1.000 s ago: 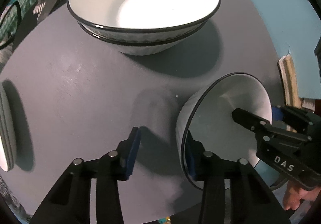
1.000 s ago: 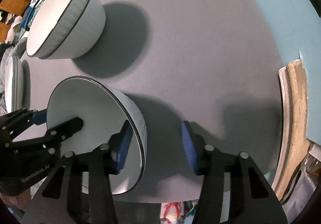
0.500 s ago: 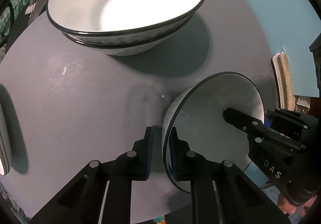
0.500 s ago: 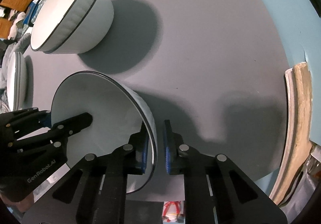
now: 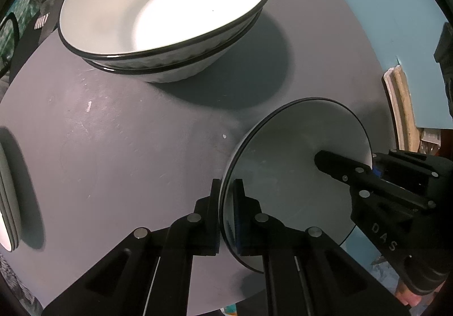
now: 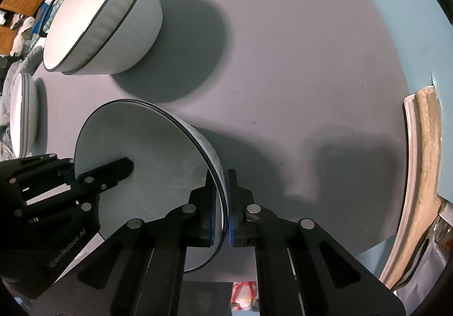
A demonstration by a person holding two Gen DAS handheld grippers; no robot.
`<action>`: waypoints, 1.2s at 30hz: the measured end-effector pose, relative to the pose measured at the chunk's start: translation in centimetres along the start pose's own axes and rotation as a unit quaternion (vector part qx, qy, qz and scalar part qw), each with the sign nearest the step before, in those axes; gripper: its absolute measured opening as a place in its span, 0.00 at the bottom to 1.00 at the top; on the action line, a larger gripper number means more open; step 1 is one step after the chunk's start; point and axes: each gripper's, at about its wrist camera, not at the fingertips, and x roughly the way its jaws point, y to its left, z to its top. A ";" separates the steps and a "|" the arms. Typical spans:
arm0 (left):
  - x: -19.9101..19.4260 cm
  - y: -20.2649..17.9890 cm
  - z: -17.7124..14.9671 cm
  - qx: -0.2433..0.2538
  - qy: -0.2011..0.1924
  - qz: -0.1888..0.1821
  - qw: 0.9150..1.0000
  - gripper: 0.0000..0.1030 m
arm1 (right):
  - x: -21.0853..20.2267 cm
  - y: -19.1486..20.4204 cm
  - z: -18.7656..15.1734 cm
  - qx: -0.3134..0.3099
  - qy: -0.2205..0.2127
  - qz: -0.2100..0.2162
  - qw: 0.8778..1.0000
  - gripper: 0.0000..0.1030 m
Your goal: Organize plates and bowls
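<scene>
A white bowl with a black rim (image 5: 291, 174) is held between both grippers above the grey round table (image 5: 113, 146). My left gripper (image 5: 226, 191) is shut on its left rim. My right gripper (image 6: 222, 183) is shut on the opposite rim of the same bowl (image 6: 147, 151). A stack of two larger white bowls (image 5: 167, 13) stands at the back of the table and also shows in the right wrist view (image 6: 99, 18). A stack of plates (image 5: 8, 202) sits at the table's left edge and shows in the right wrist view (image 6: 24, 115) too.
A wooden-edged object (image 6: 421, 174) stands beyond the table's right edge against a blue wall (image 5: 382, 4). Clutter and cloth lie beyond the table's far left (image 6: 19, 18).
Both grippers went from open beside the bowl's rim to shut on it. The bowl now sits closer in both views, and the stacked bowls look nearer.
</scene>
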 end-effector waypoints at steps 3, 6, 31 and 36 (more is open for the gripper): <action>-0.4 1.5 -1.0 -0.003 0.001 -0.001 1.000 0.06 | -0.5 0.0 0.1 0.001 -0.002 0.001 1.000 0.05; 0.2 1.8 -1.1 -0.003 0.000 0.000 1.000 0.06 | -0.6 0.2 0.0 0.001 0.005 0.003 1.000 0.05; -3.3 2.1 -0.2 -0.003 -0.017 -0.006 1.000 0.05 | -3.3 0.4 3.8 0.000 0.007 0.017 1.000 0.04; -4.4 2.6 0.1 -0.013 -0.023 -0.008 1.000 0.05 | -3.6 1.0 3.1 -0.006 0.001 0.016 1.000 0.04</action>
